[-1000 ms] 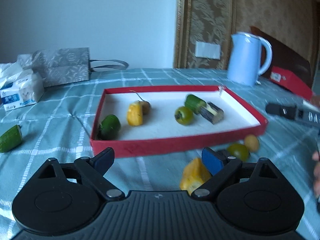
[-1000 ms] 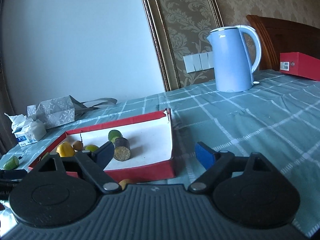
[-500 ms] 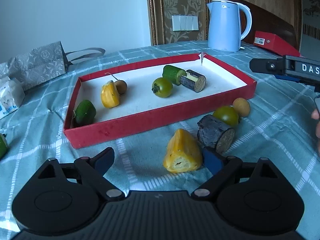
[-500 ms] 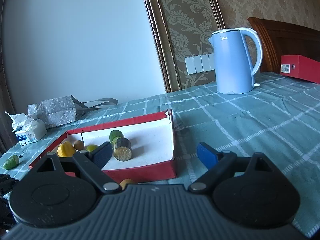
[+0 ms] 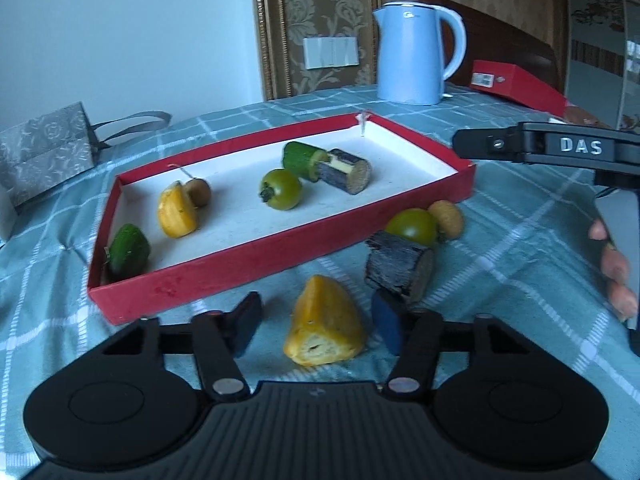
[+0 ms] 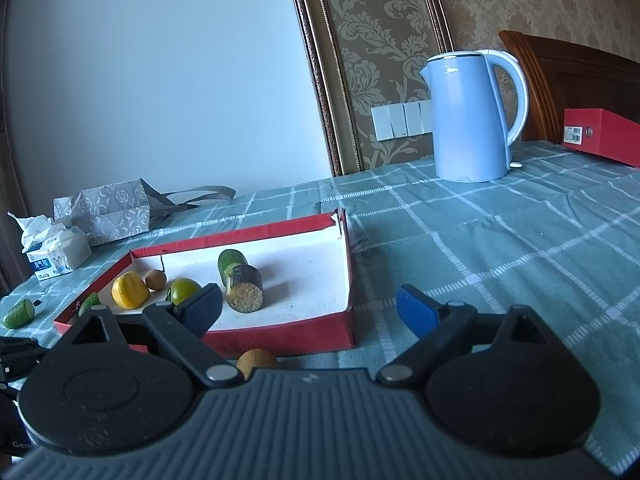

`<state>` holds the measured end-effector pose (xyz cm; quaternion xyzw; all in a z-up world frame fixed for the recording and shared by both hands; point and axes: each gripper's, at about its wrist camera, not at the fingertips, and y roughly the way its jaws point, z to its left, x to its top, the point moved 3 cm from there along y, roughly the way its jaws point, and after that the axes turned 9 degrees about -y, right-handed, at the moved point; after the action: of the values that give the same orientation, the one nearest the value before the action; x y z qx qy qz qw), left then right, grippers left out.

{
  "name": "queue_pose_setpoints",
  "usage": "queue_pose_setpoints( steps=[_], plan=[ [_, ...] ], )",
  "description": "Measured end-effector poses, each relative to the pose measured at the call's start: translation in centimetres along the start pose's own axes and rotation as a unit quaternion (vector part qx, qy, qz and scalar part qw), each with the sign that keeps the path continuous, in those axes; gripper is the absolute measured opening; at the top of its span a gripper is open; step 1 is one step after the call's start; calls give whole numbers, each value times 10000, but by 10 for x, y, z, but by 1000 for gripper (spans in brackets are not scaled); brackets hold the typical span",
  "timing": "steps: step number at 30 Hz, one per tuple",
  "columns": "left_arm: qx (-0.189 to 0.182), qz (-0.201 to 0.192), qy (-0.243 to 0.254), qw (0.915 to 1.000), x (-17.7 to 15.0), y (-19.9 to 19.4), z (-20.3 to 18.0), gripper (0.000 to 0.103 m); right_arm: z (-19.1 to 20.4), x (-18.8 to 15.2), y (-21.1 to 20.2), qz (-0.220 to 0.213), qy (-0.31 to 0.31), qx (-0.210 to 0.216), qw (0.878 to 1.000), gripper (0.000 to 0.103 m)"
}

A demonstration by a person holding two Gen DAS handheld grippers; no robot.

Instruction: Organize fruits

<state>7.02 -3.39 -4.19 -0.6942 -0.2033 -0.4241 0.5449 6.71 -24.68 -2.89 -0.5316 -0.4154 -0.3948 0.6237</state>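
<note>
We saw the left gripper [image 5: 316, 322] low over the checked tablecloth [image 5: 520, 216], its jaws closing with the yellow fruit piece [image 5: 325, 322] between them. The pads did not yet press on it; gaps showed on both sides. The piece lay on the cloth just in front of the red tray [image 5: 224, 280], cut face toward the camera. Beside it, touching the right blue pad, sat a dark cut stick segment [image 5: 400, 268], and behind that a green tomato [image 5: 412, 226] and a small brown fruit [image 5: 448, 218], both against the tray's near wall.

Inside the tray we counted a green piece [image 5: 129, 248] in the near left corner, another yellow piece [image 5: 176, 216] with a small brown stemmed fruit [image 5: 198, 191] touching it, a second green tomato [image 5: 281, 189] mid-tray, and a cucumber chunk [image 5: 300, 160] touching a second dark segment [image 5: 349, 171].

The right gripper [image 6: 308, 308] hung by the tray's right end, its jaws opening, wide apart, nothing between them. In the left view its black body came in from the right, with the person's fingertips [image 5: 614, 268] on the handle.

A blue kettle [image 6: 472, 120], a red box [image 6: 600, 136], a grey gift bag [image 6: 104, 212], a tissue pack [image 6: 56, 250] and a stray cucumber piece [image 6: 18, 314] sat well apart from the tray.
</note>
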Motion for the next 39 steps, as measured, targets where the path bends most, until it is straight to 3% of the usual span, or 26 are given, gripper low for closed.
queue_pose_setpoints(
  steps=[3, 5, 6, 12, 16, 20, 28, 39],
  plan=[
    [-123, -17, 28, 9999, -1, -1, -3, 41, 0, 0, 1, 38, -18, 2, 10000, 94],
    [-117, -44, 32, 9999, -2, -1, -4, 41, 1, 0, 2, 40, -41, -3, 10000, 94],
    [-104, -50, 16, 9999, -2, -1, -3, 35, 1, -1, 2, 41, -55, -4, 10000, 94],
    [-154, -79, -244, 9996, -1, -2, 5, 34, 2, -2, 2, 69, -81, 8, 9999, 94],
    [73, -190, -509, 9985, 0, -6, 18, 34, 5, -3, 1, 147, -130, 159, 9997, 92],
    [334, -254, -826, 9957, 3, -7, 34, 34, 12, -6, -5, 265, -68, 595, 9979, 91],
    [725, -256, -1073, 9913, 3, -7, 49, 34, 36, -17, -21, 436, -451, 946, 9935, 89],
    [934, -227, -1347, 9862, 3, -8, 62, 34, 76, -24, -16, 883, -1022, 1616, 9776, 63]
  ],
)
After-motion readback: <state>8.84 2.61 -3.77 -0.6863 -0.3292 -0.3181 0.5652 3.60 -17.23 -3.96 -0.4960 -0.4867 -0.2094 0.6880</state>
